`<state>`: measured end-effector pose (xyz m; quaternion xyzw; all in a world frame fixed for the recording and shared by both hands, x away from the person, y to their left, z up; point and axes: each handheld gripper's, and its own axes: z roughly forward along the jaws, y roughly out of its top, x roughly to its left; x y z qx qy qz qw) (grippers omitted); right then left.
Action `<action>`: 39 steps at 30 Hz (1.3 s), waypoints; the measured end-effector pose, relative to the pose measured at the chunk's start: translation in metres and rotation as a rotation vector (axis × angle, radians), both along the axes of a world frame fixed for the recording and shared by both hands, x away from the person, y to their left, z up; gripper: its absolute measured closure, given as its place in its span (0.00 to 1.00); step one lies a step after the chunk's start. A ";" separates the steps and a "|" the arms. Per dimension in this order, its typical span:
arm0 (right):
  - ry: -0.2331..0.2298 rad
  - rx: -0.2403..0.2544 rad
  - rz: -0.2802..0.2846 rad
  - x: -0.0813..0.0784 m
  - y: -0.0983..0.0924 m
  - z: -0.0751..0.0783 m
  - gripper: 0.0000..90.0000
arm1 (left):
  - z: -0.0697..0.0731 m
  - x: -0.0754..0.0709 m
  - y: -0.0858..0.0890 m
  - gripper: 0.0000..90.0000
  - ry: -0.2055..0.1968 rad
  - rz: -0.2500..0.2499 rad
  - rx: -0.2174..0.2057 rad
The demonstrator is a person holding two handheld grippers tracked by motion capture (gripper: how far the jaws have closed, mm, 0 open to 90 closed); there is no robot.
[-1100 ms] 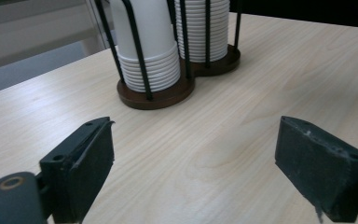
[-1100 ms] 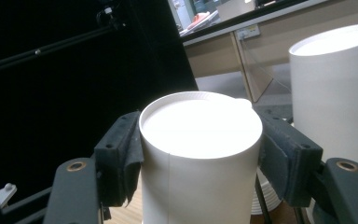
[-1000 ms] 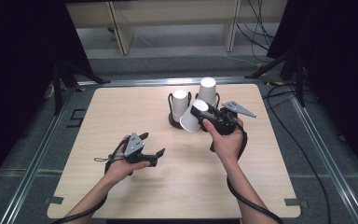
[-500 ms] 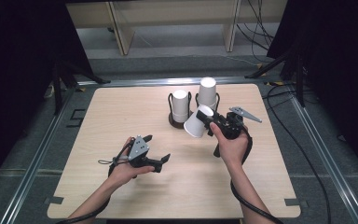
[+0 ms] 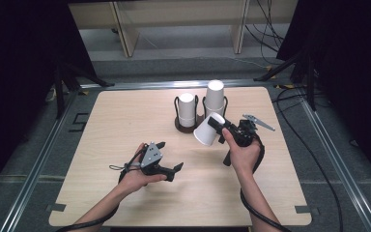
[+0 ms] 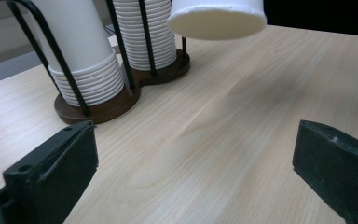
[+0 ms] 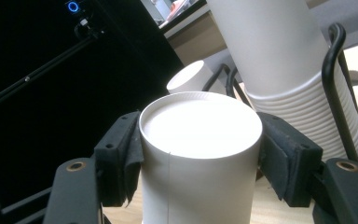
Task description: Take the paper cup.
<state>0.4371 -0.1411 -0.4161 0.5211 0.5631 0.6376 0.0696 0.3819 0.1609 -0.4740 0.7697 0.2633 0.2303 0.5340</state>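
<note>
A white paper cup hangs tilted on its side above the table, just in front of the cup holder. My right gripper is shut on it; in the right gripper view both pads press the cup near its closed end. The brown holder carries two wire-caged stacks of white cups. My left gripper rests low over the table's near middle, open. Its jaws have just been opening and nothing is between them. In the left gripper view it faces the holder and the held cup.
The wooden table has bare room on the left and along the near edge. Metal rails border the table on both sides. Black stands and cables lie on the floor beyond the far corners.
My right gripper has carried the cup away from the holder, nearer and lower. My left hand has shifted a little to the right and its jaws have spread wider.
</note>
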 end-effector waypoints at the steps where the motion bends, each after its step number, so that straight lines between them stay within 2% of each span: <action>1: 0.010 0.014 0.007 0.001 -0.001 -0.003 0.39 | 0.002 0.000 -0.003 0.00 0.005 -0.008 0.011; 8: 0.027 0.029 -0.006 0.002 -0.002 -0.007 0.39 | 0.005 0.004 -0.014 0.00 0.015 -0.024 0.001; 9: 0.049 0.039 -0.004 0.001 -0.004 -0.009 0.39 | 0.005 0.005 -0.017 0.00 0.012 -0.035 -0.005; 11: 0.044 0.042 -0.002 0.001 -0.005 -0.010 0.39 | 0.006 0.005 -0.021 0.00 0.020 -0.047 0.011; 12: 0.050 0.056 0.002 0.001 -0.005 -0.011 0.39 | 0.005 0.005 -0.023 0.00 0.010 -0.049 0.000; 17: 0.057 0.078 -0.004 -0.002 -0.008 -0.014 0.39 | 0.005 0.005 -0.030 0.00 -0.003 -0.068 0.022; 18: 0.066 0.090 -0.006 -0.002 -0.008 -0.015 0.39 | 0.003 0.005 -0.032 0.00 -0.004 -0.068 0.013; 19: 0.084 0.105 -0.001 -0.003 -0.008 -0.015 0.39 | 0.003 0.005 -0.034 0.00 -0.001 -0.071 0.022; 20: 0.108 0.102 -0.013 -0.004 -0.008 -0.014 0.39 | 0.003 0.006 -0.035 0.00 -0.001 -0.073 0.022; 24: 0.100 0.130 0.007 -0.004 -0.009 -0.018 0.39 | 0.003 0.006 -0.038 0.00 0.001 -0.074 0.023; 26: 0.091 0.123 0.005 -0.003 -0.008 -0.020 0.39 | 0.003 0.007 -0.040 0.00 0.000 -0.078 0.030; 28: 0.114 0.120 0.002 -0.004 -0.008 -0.020 0.39 | 0.002 0.007 -0.042 0.00 -0.001 -0.083 0.029; 30: 0.120 0.138 0.012 -0.003 -0.008 -0.021 0.39 | 0.002 0.007 -0.044 0.00 0.002 -0.088 0.028; 32: 0.135 0.130 0.010 -0.003 -0.008 -0.022 0.39 | 0.003 0.007 -0.046 0.00 0.004 -0.092 0.029; 34: 0.113 0.136 0.013 -0.002 -0.008 -0.024 0.39 | 0.003 0.008 -0.048 0.00 0.003 -0.091 0.026; 38: 0.133 0.152 0.005 -0.003 -0.008 -0.024 0.39 | 0.004 0.011 -0.052 0.00 0.004 -0.090 0.015; 39: 0.166 0.175 0.006 -0.004 -0.007 -0.023 0.39 | 0.004 0.011 -0.052 0.00 0.005 -0.088 0.013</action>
